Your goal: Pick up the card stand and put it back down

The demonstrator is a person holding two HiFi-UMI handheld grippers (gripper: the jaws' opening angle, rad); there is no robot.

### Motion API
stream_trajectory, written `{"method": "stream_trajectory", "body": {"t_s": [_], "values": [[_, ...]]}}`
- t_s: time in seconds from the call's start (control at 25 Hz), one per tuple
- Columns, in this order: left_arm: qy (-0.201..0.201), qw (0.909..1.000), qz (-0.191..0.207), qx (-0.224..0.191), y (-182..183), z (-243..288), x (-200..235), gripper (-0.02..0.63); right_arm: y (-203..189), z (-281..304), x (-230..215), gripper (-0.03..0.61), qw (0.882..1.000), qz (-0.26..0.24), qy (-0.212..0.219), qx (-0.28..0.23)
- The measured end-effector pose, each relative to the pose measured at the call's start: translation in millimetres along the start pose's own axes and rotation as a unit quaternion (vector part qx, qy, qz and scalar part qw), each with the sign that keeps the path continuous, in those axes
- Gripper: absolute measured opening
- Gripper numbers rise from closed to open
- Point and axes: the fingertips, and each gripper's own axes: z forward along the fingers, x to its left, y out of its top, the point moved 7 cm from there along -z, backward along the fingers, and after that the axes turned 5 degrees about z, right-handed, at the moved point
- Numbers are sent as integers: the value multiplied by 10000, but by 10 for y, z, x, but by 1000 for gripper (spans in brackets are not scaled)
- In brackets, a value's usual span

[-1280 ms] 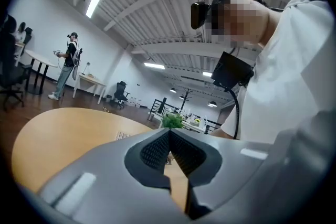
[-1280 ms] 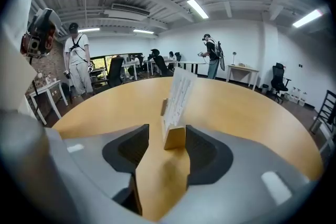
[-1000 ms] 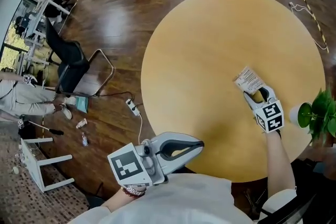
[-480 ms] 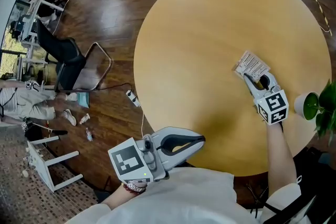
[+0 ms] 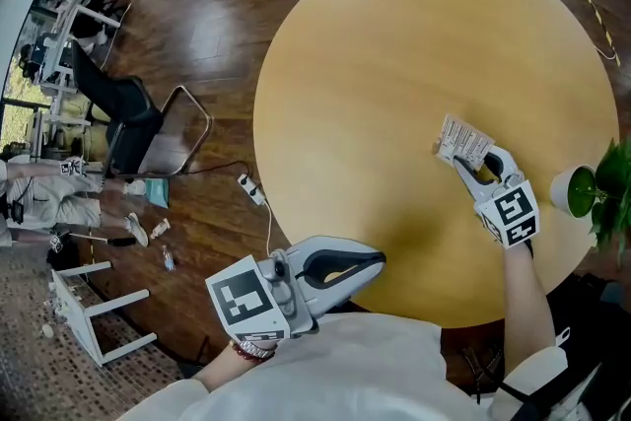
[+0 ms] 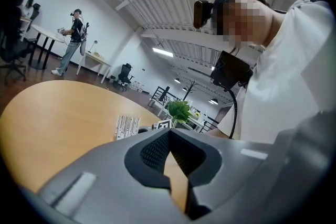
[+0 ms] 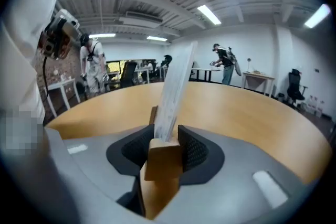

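The card stand (image 5: 461, 140) is a small wooden block (image 7: 163, 157) with a white printed card (image 7: 176, 86) upright in it, at the right side of the round wooden table (image 5: 375, 64). My right gripper (image 5: 479, 169) is shut on the block, its ribbed pads pressing both sides (image 7: 165, 145). I cannot tell whether the block is off the table. My left gripper (image 5: 378, 263) hovers at the table's near edge, shut and empty (image 6: 169, 131). The left gripper view shows the card stand (image 6: 126, 126) far across the table.
A potted green plant (image 5: 592, 197) stands at the table's right edge, close to my right hand. On the dark wood floor to the left are a black chair (image 5: 148, 128), a power strip (image 5: 251, 192) and a white stool (image 5: 94, 311). People stand at desks in the background.
My right gripper's jaws have drawn in round the stand's wooden block, and the card has shifted slightly with the gripper. The left gripper has stayed at the near edge.
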Motion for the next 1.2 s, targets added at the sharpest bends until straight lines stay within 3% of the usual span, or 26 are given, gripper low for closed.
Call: {"method": "stream_trajectory", "body": {"t_s": [0.08, 0.2, 0.24, 0.32, 0.36, 0.48, 0.6, 0.84, 1.04, 1.2], "values": [[-56, 10000, -20, 3, 0, 23, -15, 2, -81, 43, 65, 144, 9982, -469, 124, 361], [-72, 10000, -40, 57, -14, 50, -3, 2, -143, 71, 93, 139, 9957, -783, 198, 464], [-60, 10000, -36, 60, -30, 58, 9, 2, -149, 79, 89, 155, 9956, -806, 204, 427], [-26, 10000, -56, 52, -58, 76, 35, 2, -135, 100, 66, 249, 9962, -775, 258, 306], [-10, 10000, -75, 61, -65, 86, 45, 2, -120, 112, 55, 244, 9963, -749, 332, 255], [-14, 9999, -114, 75, -61, 123, 64, 2, -78, 158, 45, 122, 9957, -710, 567, 169], [-46, 9998, -156, 112, -62, 145, 90, 2, -43, 177, 29, 112, 9970, -560, 531, 90], [-39, 9999, -94, 79, -40, 118, 86, 2, 133, -76, 6, 106, 9974, 221, 304, -622], [-71, 9997, 218, 26, 43, 47, -73, 2, 533, -571, 246, 106, 9937, -101, 174, -1104], [-91, 9988, 476, -117, 83, -203, -326, 2, 885, -1174, 767, 104, 9879, -63, 161, -1542]]}}
